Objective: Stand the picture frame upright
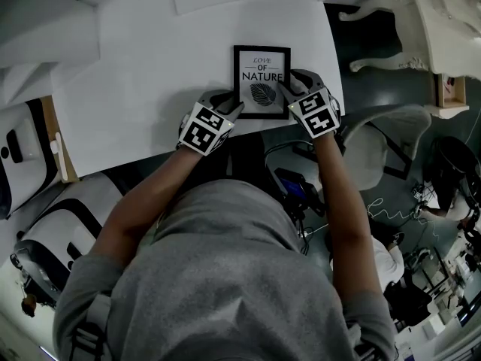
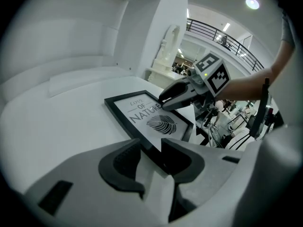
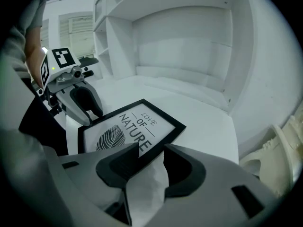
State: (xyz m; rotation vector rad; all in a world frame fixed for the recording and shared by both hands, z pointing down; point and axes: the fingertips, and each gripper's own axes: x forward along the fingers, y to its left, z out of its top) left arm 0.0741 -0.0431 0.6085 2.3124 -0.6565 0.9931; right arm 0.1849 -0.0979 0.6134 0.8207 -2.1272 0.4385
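Observation:
A black picture frame (image 1: 261,81) with "LOVE OF NATURE" and a leaf print lies flat, face up, near the front edge of the white table (image 1: 150,74). My left gripper (image 1: 234,110) is at its near left corner. In the left gripper view that corner (image 2: 149,117) pokes into the narrow gap of the open left gripper (image 2: 150,148). My right gripper (image 1: 288,90) rests at the frame's right edge. In the right gripper view the frame (image 3: 128,126) runs under the left jaw of the open right gripper (image 3: 151,148), whose other jaw stands over bare table.
White shelf walls (image 3: 189,37) rise behind the table. An ornate white furniture piece (image 1: 421,28) stands to the right, past the table's edge. A black-and-white machine (image 1: 22,156) sits at the left. Cables and equipment (image 1: 428,224) cover the floor at the lower right.

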